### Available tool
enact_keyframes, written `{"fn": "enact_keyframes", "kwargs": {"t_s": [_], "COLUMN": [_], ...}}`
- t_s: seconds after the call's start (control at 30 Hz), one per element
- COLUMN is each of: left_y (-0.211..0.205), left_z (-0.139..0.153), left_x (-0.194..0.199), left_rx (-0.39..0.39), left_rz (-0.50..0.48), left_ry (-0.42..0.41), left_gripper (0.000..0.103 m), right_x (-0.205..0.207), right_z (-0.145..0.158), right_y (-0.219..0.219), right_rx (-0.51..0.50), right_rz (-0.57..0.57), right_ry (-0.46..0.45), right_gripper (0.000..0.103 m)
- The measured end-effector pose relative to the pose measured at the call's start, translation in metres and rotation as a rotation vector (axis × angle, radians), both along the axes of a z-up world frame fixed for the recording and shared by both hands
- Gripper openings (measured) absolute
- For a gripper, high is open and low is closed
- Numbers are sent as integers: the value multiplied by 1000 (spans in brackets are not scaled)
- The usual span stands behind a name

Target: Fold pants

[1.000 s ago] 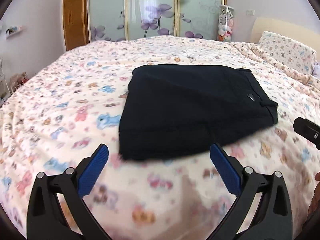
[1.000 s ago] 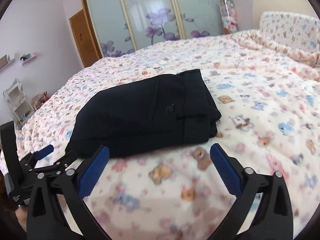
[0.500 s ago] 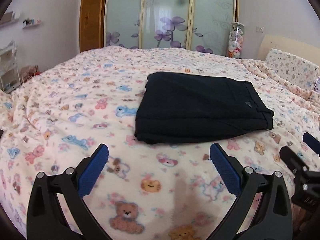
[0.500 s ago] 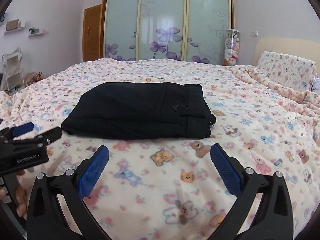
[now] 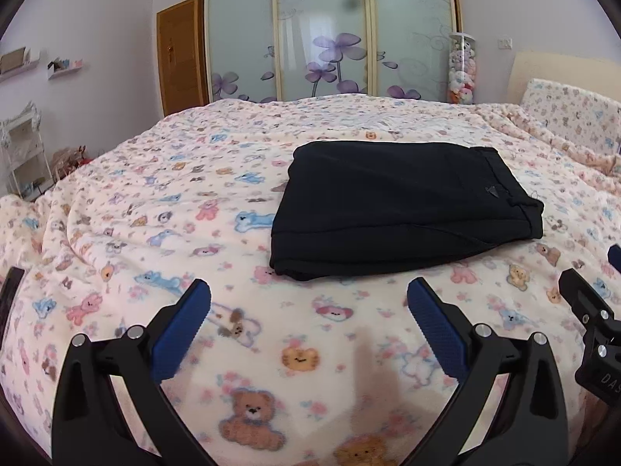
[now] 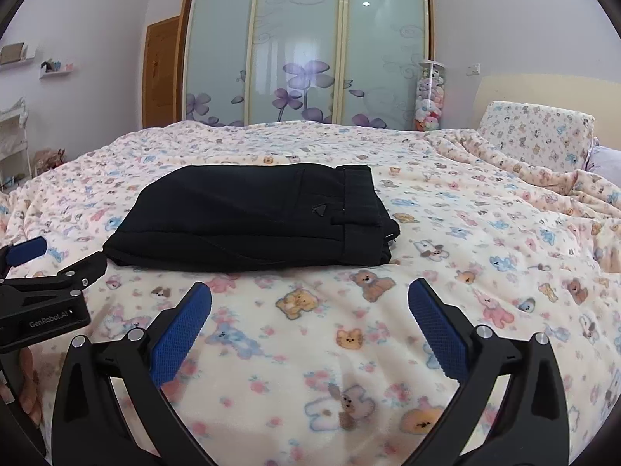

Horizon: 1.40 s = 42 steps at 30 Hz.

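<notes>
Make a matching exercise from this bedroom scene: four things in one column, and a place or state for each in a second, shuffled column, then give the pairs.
Things
1. black pants
2. pillow
3. clear tube of plush toys
4. left gripper

Places or states
A. standing just right of the sliding doors
B. open, holding nothing, above the blanket
C. folded into a flat stack in the middle of the bed
D. leaning at the head of the bed, far right

Pairs: 1-C, 2-D, 3-A, 4-B
</notes>
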<state>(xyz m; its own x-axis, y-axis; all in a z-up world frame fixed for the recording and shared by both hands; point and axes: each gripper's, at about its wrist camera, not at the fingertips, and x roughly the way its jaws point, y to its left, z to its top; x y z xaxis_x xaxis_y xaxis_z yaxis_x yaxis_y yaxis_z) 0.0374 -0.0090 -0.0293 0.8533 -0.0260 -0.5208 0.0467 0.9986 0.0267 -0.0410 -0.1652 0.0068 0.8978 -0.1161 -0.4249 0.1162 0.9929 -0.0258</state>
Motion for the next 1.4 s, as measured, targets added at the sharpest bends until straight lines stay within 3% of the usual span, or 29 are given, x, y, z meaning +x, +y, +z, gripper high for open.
{"fn": "enact_keyframes", "kwargs": {"t_s": [0.2,0.6,1.4], "left_y": [14,5,0], "left_z": [0,-5,-8], "left_x": [-4,-1,-1], "left_rx": [-74,-27,-26], "left_rz": [10,2,-11], "left_ry": [-24,5,13], "left_gripper": [101,101,101], "right_x": [-1,-2,1], "right_z": [-3,-4,-7], "right_y": [-6,-5,-5], "right_rx": [20,19,14], "right_rz": [-27,-32,-24], "right_ry": [-7,-10,-2], "right_gripper": [102,102,102]}}
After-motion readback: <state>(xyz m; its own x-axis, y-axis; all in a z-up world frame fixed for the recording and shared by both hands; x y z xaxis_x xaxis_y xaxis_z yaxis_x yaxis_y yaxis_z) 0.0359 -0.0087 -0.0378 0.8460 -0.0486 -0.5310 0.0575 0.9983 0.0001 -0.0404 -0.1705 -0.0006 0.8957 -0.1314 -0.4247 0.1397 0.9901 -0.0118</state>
